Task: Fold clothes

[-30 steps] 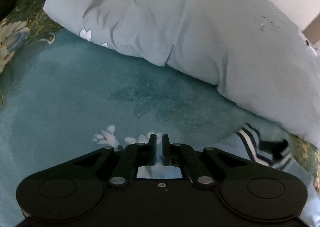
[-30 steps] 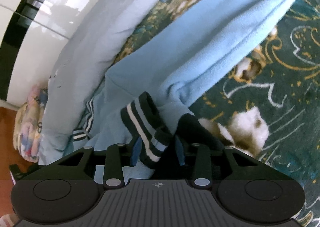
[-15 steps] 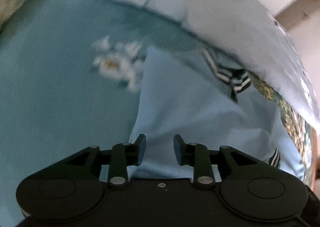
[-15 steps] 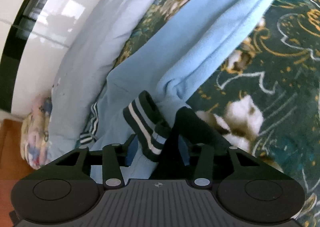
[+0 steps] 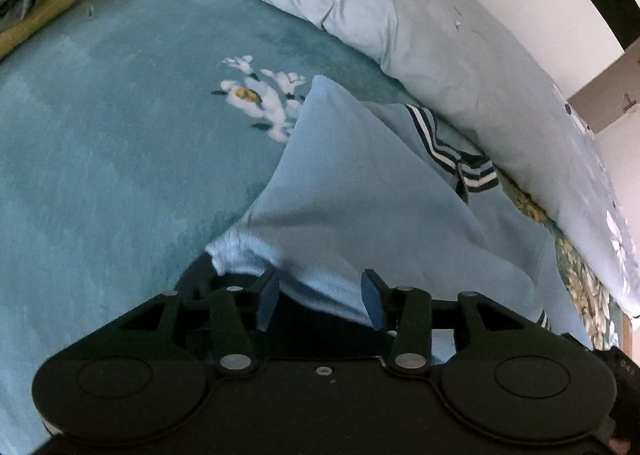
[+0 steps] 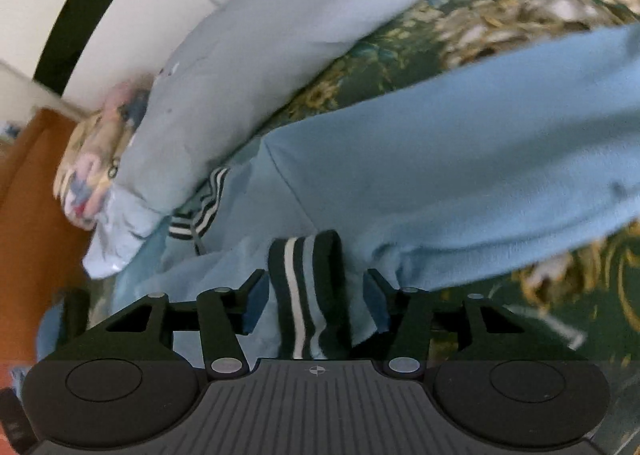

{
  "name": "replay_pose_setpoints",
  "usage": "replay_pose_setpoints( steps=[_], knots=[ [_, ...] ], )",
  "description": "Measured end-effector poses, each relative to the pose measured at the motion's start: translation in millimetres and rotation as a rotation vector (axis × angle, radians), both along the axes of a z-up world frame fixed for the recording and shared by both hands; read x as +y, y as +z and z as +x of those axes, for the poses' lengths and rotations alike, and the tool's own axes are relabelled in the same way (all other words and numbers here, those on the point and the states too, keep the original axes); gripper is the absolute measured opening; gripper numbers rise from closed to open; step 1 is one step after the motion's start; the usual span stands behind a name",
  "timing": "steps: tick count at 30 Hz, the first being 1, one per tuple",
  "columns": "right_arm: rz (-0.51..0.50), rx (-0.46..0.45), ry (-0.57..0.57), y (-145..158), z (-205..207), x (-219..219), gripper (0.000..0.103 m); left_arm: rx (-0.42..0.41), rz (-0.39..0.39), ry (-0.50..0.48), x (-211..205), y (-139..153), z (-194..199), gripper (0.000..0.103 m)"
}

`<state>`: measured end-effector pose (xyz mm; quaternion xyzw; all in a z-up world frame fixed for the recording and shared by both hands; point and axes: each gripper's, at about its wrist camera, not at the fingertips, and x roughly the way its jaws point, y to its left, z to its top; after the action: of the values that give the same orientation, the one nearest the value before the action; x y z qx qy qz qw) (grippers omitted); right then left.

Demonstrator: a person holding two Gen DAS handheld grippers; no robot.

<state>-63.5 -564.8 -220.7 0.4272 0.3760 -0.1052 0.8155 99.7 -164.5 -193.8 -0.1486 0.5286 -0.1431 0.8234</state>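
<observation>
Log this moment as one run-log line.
task: fold clothes | left gripper: open, over light blue garment edge | right gripper: open around striped cuff | surface: bed

Both grippers are black with silver pivot screws, round side discs and blue-padded fingers (image 5: 267,297).

Both wrist views low, close, facing forward over the bed, sharing the blue garment (image 5: 360,195) and pillow (image 6: 256,55).
</observation>
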Motion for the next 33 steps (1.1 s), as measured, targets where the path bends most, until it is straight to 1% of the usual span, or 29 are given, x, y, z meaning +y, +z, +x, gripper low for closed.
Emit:
replay_pose_setpoints(
  steps=[4, 7, 8, 11, 14, 15, 16, 17, 21, 23, 24, 25, 28, 30, 33],
  knots=[
    [0.024, -0.007, 0.081, -4.0, 3.8, -0.5, 0.049, -0.007, -0.013, 0.004, 1.6, -0.5, -10.1, 0.045],
    [0.042, -0.013, 0.142, -7.0, 6.6, -0.8, 0.044, -0.018, -0.026, 0.001, 2.2, -2.1, -14.3, 0.047],
    [0.048, -0.015, 0.162, -8.0, 7.5, -0.9, 0.044, -0.028, -0.025, -0.005, 1.9, -1.6, -16.0, 0.047],
    [0.026, -0.02, 0.212, -11.2, 2.1, 5.5, 0.042, -0.059, -0.032, -0.03, 1.5, -0.1, -21.1, 0.049],
    [0.017, -0.044, 0.23, -10.7, -2.9, 8.5, 0.041, -0.077, -0.045, -0.046, 0.7, -0.3, -24.4, 0.049],
    [0.002, -0.037, 0.229, -11.3, -3.2, 8.8, 0.041, -0.081, -0.054, -0.048, 0.9, -0.4, -25.5, 0.049],
    [-0.017, -0.025, 0.226, -12.3, -3.1, 9.1, 0.032, -0.086, -0.058, -0.052, 0.8, -0.3, -26.5, 0.05],
    [-0.037, -0.013, 0.223, -13.3, -2.9, 9.3, 0.031, -0.09, -0.056, -0.061, 0.5, -0.2, -27.2, 0.05],
    [0.002, -0.03, 0.177, -15.9, -4.4, 10.4, 0.033, -0.104, -0.043, -0.1, -0.5, 0.5, -28.1, 0.051],
    [-0.002, -0.036, 0.177, -14.7, -3.6, 13.2, 0.028, -0.104, -0.038, -0.115, -0.4, 0.1, -25.9, 0.051],
    [-0.011, -0.038, 0.178, -13.2, -3.6, 14.7, 0.021, -0.103, -0.039, -0.119, -0.1, 0.0, -24.5, 0.051],
    [-0.021, -0.04, 0.178, -11.5, -3.7, 16.3, 0.017, -0.104, -0.039, -0.122, 0.4, 0.2, -23.4, 0.051],
    [-0.063, -0.059, 0.178, -5.0, -5.9, 20.9, 0.008, -0.111, -0.038, -0.128, 3.0, 1.6, -21.1, 0.052],
    [-0.098, -0.075, 0.177, 3.1, -6.7, 20.9, 0.005, -0.115, -0.037, -0.131, 4.3, 2.4, -19.6, 0.052],
    [-0.161, -0.126, 0.17, 22.7, -4.2, 15.7, 0.004, -0.124, -0.046, -0.131, 6.4, 4.5, -17.8, 0.052]
  ],
)
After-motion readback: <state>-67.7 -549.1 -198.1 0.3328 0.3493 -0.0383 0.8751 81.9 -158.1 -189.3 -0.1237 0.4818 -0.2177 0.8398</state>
